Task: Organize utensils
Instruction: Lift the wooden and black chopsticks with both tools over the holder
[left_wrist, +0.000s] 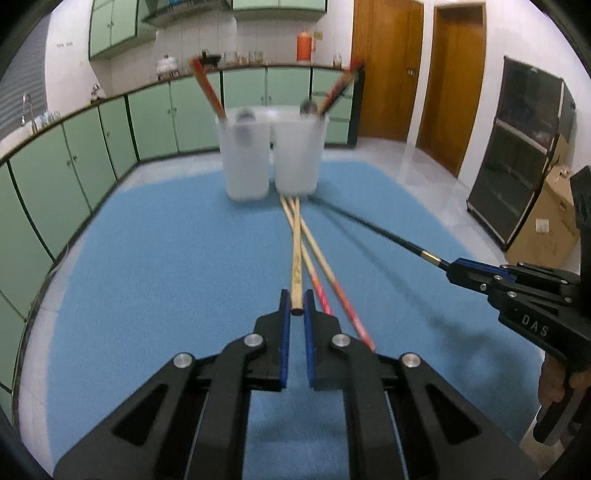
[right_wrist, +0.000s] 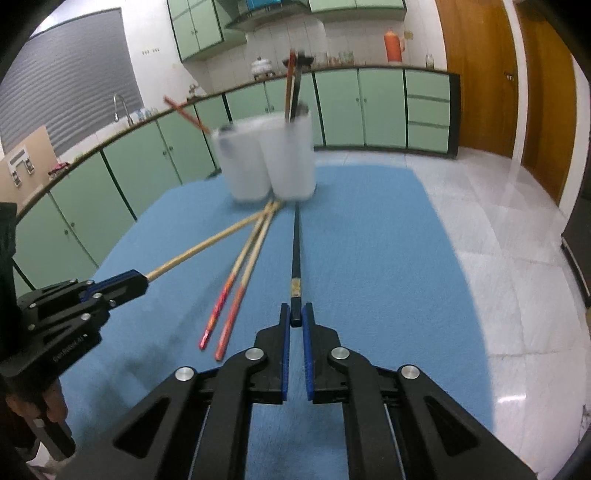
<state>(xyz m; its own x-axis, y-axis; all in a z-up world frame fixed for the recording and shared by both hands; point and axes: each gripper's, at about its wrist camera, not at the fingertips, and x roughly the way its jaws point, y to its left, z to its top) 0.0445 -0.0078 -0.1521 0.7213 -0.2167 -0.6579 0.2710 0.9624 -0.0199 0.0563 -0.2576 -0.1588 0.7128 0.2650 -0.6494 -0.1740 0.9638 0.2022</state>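
Observation:
My left gripper (left_wrist: 296, 303) is shut on the end of a plain wooden chopstick (left_wrist: 296, 254), which shows in the right wrist view (right_wrist: 207, 243) too. My right gripper (right_wrist: 295, 314) is shut on the end of a black chopstick (right_wrist: 295, 254), seen from the side in the left wrist view (left_wrist: 376, 229). Two red-ended wooden chopsticks (right_wrist: 236, 288) lie on the blue mat (left_wrist: 166, 266) between the grippers. Two white cups (left_wrist: 271, 155) stand side by side at the mat's far end, holding chopsticks and spoons.
The mat (right_wrist: 388, 258) covers a table with a pale edge. Green kitchen cabinets (left_wrist: 92, 147) run behind and to the left. A white tiled floor (right_wrist: 498, 240), wooden doors (left_wrist: 454, 81) and a dark cabinet (left_wrist: 524, 147) with a cardboard box lie to the right.

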